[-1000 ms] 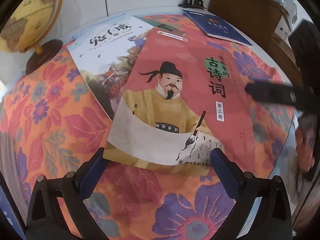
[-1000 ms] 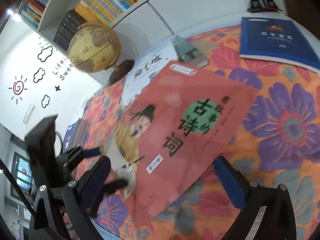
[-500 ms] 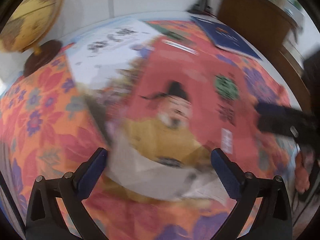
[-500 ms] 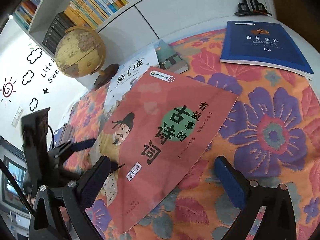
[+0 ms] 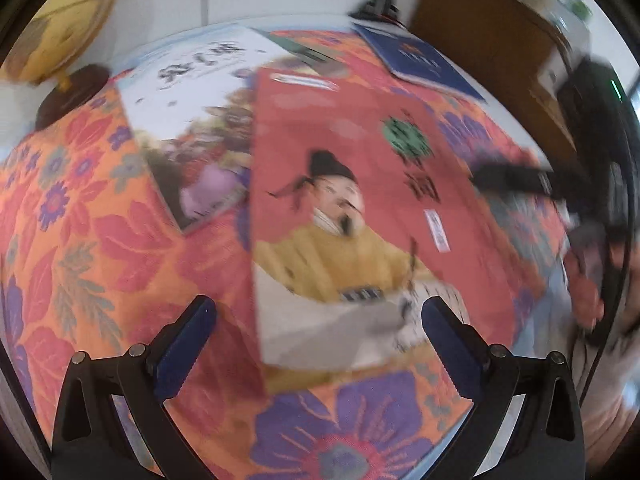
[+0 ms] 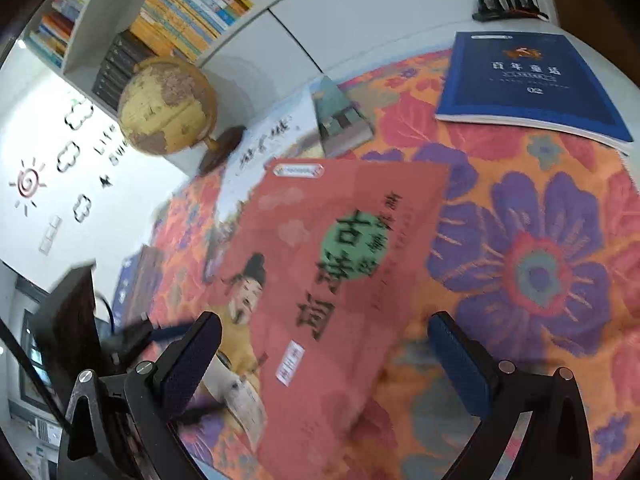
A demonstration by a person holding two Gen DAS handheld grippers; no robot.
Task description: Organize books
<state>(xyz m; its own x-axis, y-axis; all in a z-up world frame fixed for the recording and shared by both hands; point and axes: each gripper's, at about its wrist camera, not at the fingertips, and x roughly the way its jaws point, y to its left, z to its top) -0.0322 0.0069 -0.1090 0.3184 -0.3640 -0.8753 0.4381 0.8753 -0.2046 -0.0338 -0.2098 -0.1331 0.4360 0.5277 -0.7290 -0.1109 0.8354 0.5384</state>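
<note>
Left wrist view: the left gripper (image 5: 316, 334) stands spread wide with nothing between its blue pads, low in the frame. Just above it lies the red book (image 5: 360, 200), filling the centre, flat on the floral cloth (image 5: 80, 240). Its upper left corner overlaps the white book (image 5: 188, 120), which sits in the upper left with the globe (image 5: 56, 28) beyond it. A blue book (image 5: 420, 60) lies apart at the upper right. At the right edge a dark blurred finger of the other tool reaches over the red cover. The whole view is smeared, so whether the near edge of the red book is lifted cannot be told.

Right wrist view: the right gripper (image 6: 324, 354) is likewise spread and empty, its pads straddling the lower part of the red book (image 6: 332, 280). The white book (image 6: 276, 140) and a small green book (image 6: 340, 120) show above it, the blue book (image 6: 528, 80) at the upper right, the bookshelf (image 6: 180, 20) at the upper left.

The step looks like squaring or picking up the red book. Done well, one pad slides under a free edge rather than the middle, since the thin cover will bend. Approach from the side clear of the white book, so that pile is not dragged along.
</note>
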